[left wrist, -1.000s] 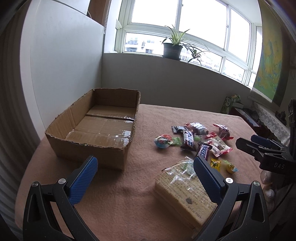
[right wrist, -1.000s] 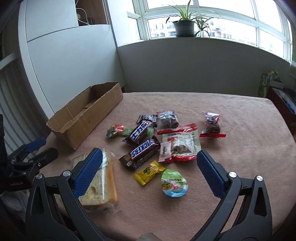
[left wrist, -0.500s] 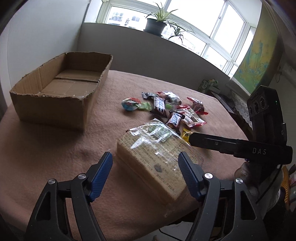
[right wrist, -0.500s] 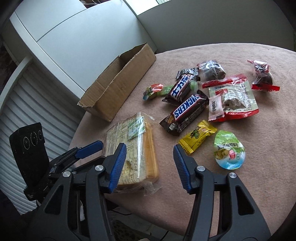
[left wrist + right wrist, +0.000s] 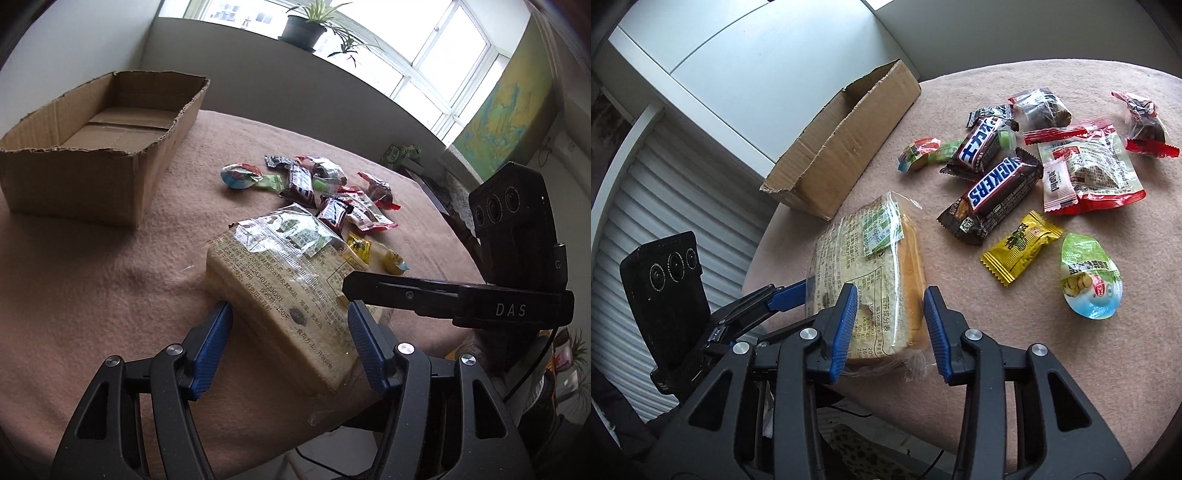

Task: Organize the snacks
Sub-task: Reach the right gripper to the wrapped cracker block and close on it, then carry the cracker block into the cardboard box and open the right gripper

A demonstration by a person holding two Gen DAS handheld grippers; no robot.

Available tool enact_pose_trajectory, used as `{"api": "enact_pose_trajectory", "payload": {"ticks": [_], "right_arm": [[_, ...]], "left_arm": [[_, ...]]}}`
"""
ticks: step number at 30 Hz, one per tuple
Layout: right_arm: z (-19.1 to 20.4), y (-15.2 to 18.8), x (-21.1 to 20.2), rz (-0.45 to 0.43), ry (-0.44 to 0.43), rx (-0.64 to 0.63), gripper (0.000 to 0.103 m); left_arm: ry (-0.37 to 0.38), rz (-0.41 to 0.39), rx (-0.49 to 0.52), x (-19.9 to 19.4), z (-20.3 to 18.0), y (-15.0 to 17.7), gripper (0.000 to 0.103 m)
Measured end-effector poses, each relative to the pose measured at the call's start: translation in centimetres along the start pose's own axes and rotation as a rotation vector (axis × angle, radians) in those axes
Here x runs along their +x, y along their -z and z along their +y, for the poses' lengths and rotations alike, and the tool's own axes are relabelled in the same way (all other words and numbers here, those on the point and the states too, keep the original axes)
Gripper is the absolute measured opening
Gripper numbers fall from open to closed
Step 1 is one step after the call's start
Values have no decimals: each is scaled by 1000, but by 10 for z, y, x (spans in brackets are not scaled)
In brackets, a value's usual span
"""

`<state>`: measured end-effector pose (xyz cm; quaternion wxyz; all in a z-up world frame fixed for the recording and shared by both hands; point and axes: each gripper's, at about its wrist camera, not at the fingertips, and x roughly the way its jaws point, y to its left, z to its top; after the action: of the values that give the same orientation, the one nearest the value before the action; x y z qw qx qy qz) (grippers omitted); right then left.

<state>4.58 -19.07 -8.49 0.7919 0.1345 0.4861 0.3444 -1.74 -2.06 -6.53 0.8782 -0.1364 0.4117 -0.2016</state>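
A wrapped loaf of sliced bread (image 5: 280, 284) lies at the near edge of the table, also in the right wrist view (image 5: 871, 266). My left gripper (image 5: 290, 343) has its blue pads pressed against both sides of the loaf's near end. My right gripper (image 5: 890, 325) straddles the same end from the other side, its pads close to the wrapper; contact is unclear. An empty cardboard box (image 5: 92, 147) stands at the left, also in the right wrist view (image 5: 846, 144). Several small snacks lie beyond, among them a Snickers bar (image 5: 993, 192).
A yellow candy packet (image 5: 1021, 251) and a green-lidded jelly cup (image 5: 1089, 277) lie right of the loaf. The table has a pink cloth (image 5: 92, 277), and its edge runs just under both grippers. A potted plant (image 5: 306, 26) stands on the windowsill.
Both grippers have moved in on the bread loaf and narrowed their jaws around its near end. The left pads now touch the loaf. The snacks and box have not moved.
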Motion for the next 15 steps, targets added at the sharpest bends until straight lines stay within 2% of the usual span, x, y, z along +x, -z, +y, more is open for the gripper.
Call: {"api": "enact_pose_trajectory", "payload": {"ticks": [7,15], "right_arm": [[10,-9,3,-10,-11,-7,37],[19,-21,4,-23,-35,-6,37]], "left_arm": [[-8,-29,14,-6,-3,-6,63],[-26,-108,22,-20,-3,-19,63]]}}
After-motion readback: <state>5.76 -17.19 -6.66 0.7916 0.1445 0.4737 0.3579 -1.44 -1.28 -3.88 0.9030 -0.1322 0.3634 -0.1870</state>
